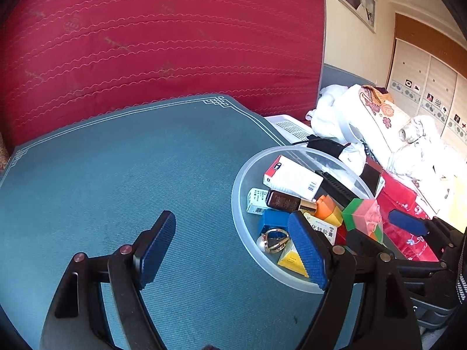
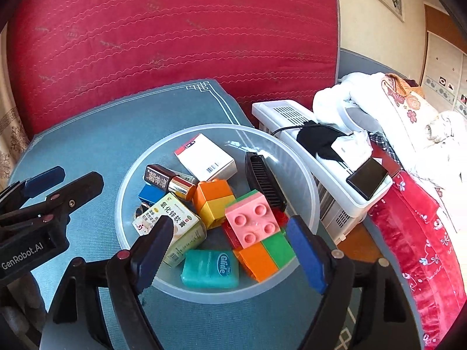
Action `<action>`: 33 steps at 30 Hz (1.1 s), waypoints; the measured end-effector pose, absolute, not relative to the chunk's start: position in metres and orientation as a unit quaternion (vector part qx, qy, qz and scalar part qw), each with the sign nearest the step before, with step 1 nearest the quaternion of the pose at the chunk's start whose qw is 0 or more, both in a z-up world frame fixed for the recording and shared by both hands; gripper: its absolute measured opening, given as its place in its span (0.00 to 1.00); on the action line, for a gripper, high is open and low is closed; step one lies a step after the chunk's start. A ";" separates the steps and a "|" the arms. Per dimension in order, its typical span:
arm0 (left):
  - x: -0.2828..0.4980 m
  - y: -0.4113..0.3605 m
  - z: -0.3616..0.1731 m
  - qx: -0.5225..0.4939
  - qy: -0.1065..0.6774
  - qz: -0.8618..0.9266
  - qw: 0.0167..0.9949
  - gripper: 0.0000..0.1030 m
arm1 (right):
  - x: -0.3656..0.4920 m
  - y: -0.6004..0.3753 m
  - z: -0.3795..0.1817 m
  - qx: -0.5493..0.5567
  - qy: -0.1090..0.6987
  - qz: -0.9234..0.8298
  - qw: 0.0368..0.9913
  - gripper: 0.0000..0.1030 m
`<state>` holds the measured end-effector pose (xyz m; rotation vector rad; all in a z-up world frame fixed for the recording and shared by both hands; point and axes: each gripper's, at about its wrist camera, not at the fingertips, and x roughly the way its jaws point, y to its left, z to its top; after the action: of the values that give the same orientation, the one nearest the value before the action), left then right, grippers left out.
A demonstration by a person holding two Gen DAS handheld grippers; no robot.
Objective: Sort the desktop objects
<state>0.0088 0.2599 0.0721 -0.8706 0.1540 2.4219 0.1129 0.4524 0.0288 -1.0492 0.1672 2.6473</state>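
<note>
Right tongs (image 2: 230, 253): you had them spread wide, nothing gripped, jaws over the near part of the bowl (image 2: 303, 175).
Between the jaws: pink block (image 2: 252, 218) on the orange-green block (image 2: 265, 255), teal floss box (image 2: 210, 268) just beside, ointment box (image 2: 172, 227) partly behind your left pad.
Left tongs (image 1: 233, 245): you held them wide too, empty, over bare blue surface (image 1: 116, 175); right pad overlapped the bowl rim.
Bowl: clear plastic, sat on the surface's right side, beside the white rack (image 2: 294, 122).
Also in bowl: white carton (image 2: 204, 157), brown bottle (image 2: 163, 178), black comb (image 2: 264, 180), orange-yellow block (image 2: 214, 201).
Rack: phone (image 2: 367, 178) lay on it.
</note>
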 end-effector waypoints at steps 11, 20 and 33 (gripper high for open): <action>0.037 0.249 0.079 -0.297 0.073 0.925 0.226 0.80 | 0.133 0.451 0.030 -0.369 0.072 0.913 0.159 0.84; 0.053 0.250 0.081 -0.297 0.084 0.935 0.174 0.80 | 0.147 0.450 0.035 -0.362 0.066 0.913 0.177 0.88; 0.063 0.247 0.083 -0.316 0.055 0.925 0.204 0.80 | 0.163 0.451 0.044 -0.337 0.050 0.919 0.197 0.99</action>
<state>0.0627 0.2465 0.0826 -0.8827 0.1526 2.5804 0.1632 0.4505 0.0439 -0.9445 0.1398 2.5739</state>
